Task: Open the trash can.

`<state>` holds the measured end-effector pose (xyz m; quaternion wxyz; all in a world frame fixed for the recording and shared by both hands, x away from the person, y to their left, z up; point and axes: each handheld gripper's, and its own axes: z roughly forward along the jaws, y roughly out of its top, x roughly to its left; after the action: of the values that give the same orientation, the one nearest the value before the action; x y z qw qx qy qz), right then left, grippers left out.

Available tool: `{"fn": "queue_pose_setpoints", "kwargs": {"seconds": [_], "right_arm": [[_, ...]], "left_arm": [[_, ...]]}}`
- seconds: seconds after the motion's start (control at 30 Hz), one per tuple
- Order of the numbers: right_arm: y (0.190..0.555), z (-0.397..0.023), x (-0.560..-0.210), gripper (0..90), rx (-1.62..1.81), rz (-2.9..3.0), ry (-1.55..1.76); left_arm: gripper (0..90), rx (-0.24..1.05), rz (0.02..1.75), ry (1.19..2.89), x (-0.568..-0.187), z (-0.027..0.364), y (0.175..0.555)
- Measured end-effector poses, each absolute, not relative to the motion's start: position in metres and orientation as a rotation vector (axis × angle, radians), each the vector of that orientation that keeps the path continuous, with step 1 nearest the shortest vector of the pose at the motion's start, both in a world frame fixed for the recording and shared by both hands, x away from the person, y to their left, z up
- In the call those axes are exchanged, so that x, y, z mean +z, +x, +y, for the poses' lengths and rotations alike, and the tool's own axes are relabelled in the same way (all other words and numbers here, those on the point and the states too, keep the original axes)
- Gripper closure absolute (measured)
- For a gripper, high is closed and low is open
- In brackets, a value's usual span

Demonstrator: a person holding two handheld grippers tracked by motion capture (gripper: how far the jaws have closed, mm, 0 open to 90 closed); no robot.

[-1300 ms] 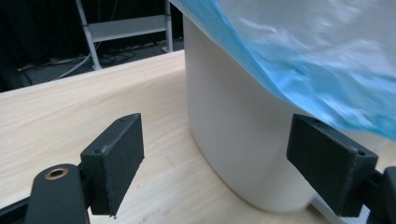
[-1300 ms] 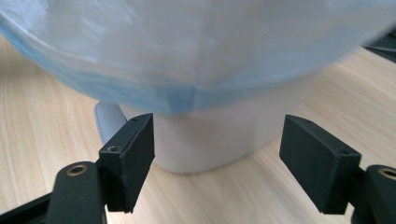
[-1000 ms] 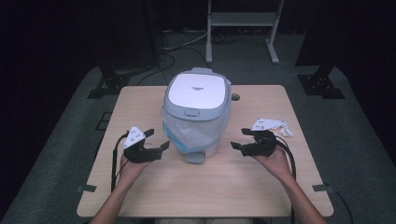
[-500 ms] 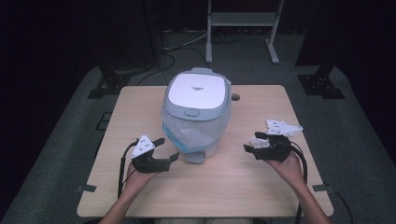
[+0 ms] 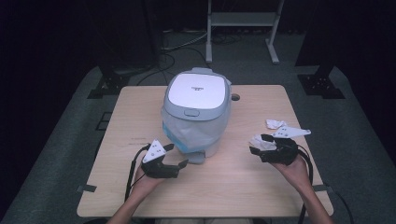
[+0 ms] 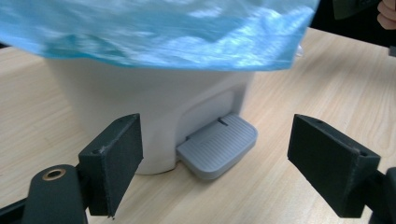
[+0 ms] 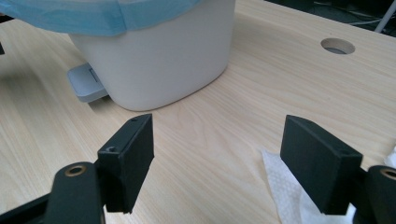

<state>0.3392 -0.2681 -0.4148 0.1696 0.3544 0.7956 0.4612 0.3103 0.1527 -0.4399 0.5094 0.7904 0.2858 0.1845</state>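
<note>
A small white pedal bin (image 5: 198, 116) with a grey lid and a blue bag liner (image 6: 163, 28) stands mid-table. Its grey foot pedal (image 5: 197, 157) sticks out toward the near edge. My left gripper (image 5: 178, 155) is open and points at the pedal (image 6: 217, 144), which lies just ahead between the two jaws, untouched. My right gripper (image 5: 257, 143) is open to the right of the bin, low over a crumpled white tissue (image 5: 259, 142). That tissue (image 7: 285, 191) lies on the table under the right-hand jaw, not pinched. The bin (image 7: 159, 60) sits ahead on the left.
A second crumpled tissue (image 5: 275, 123) lies on the wooden table (image 5: 140, 116) behind the right gripper. A round cable hole (image 7: 337, 45) is in the tabletop beyond the bin. Dark floor, cables and stand legs surround the table.
Both hands have drawn back toward the near edge and sunk a little. The left gripper has shifted toward the pedal, the right gripper has moved rightward, away from the bin. Jaws stay open.
</note>
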Motion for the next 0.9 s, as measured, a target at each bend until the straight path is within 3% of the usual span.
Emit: {"fn": "queue_pose_setpoints", "kwargs": {"seconds": [0.23,0.9], "right_arm": [[0.337,-0.273,-0.416,24.5,1.312,2.259,1.017],[0.337,-0.279,-0.418,24.6,1.304,2.256,1.038]], "left_arm": [[23.6,0.430,0.666,1.937,-0.446,0.138,0.311],[66.8,0.409,0.668,2.035,-0.460,0.107,0.326]]}}
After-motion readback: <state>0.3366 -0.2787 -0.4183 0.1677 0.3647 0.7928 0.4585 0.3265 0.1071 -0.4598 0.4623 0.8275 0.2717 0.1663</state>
